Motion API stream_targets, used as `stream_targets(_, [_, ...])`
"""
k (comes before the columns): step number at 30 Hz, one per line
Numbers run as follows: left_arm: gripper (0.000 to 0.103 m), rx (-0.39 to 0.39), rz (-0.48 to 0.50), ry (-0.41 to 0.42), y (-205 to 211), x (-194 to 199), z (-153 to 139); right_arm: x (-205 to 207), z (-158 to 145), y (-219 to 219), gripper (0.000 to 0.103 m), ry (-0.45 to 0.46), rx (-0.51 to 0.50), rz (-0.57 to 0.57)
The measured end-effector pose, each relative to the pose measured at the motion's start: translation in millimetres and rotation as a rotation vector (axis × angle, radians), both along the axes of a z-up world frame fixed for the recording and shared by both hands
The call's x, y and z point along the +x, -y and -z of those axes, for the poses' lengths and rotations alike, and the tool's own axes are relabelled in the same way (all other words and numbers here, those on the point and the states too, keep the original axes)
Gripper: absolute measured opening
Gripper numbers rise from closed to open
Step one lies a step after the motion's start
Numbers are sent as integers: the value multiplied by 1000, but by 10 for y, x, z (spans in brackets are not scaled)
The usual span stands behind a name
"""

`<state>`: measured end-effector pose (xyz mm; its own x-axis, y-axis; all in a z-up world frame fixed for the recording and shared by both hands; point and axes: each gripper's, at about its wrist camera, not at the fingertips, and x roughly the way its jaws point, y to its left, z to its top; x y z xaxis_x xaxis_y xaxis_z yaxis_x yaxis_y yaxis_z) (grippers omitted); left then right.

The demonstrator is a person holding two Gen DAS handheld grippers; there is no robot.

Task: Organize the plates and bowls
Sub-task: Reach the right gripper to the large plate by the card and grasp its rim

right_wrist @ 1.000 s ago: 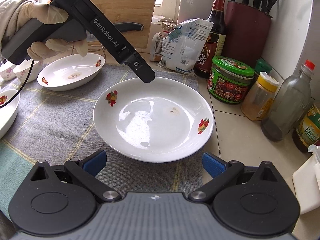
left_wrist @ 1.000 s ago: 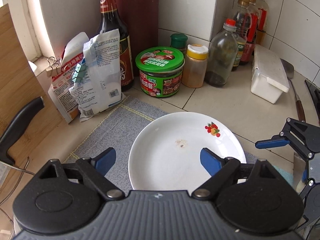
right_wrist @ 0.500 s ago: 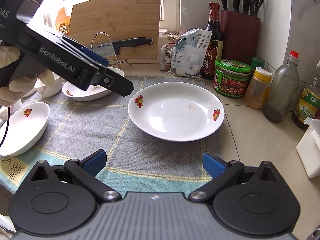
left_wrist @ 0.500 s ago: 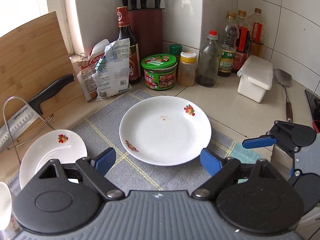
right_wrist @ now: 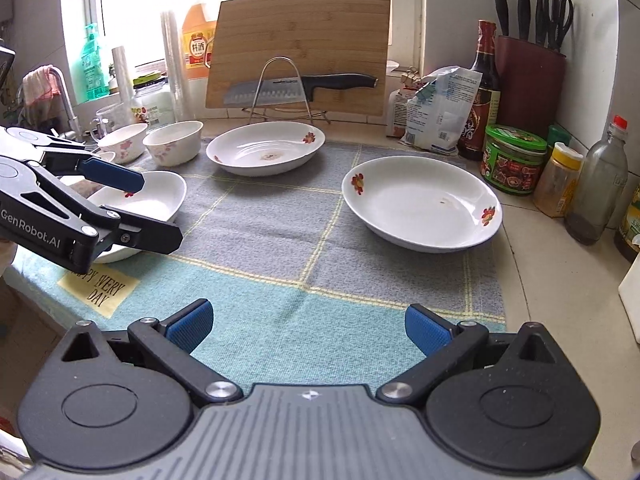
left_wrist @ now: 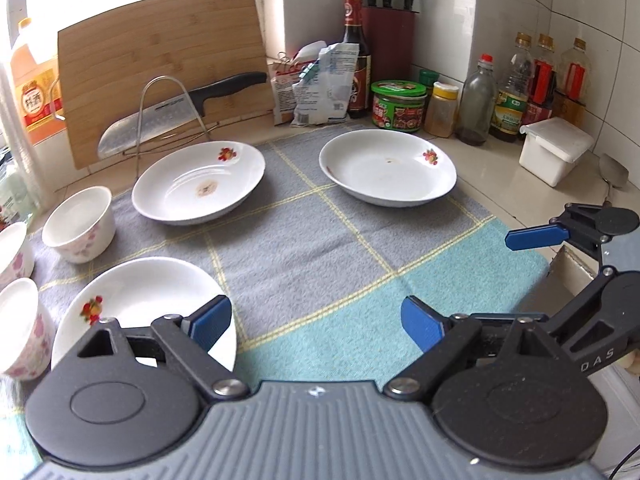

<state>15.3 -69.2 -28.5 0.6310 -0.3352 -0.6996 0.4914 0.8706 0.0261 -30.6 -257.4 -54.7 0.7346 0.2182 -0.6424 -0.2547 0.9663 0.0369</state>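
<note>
Hovering L claw [left_wrist: 316,320] wide, R claw [right_wrist: 308,326] wide, sink tap [right_wrist: 64,92] R view only

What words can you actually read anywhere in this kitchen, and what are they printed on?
"GenRobot.AI": side of the left gripper.
"HAPPY VERY DAY": yellow patch on the mat.
"DAS": body of the right gripper, cut off at the frame edge.
Bottle, jar and bag labels: too small or blurred to read.
</note>
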Motion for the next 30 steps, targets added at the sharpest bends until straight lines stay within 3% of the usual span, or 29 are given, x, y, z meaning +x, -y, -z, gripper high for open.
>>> stream_targets(7, [92,24,-125,-13,-425,-248,157,48,67,-242,103,-24,13,-86])
stream_targets(17, [92,38,-251,-105,-1125,-275,446,427,103,-736,103,-74,85,-156])
stream_targets(24, [92,56,-231,-117,-1403,-99,567,711,195,-1142,103,-131,107,-202])
stream_targets(30, [93,46,-126,-130,-1529,110,667,922,295,-1437,103,-181,113,-215])
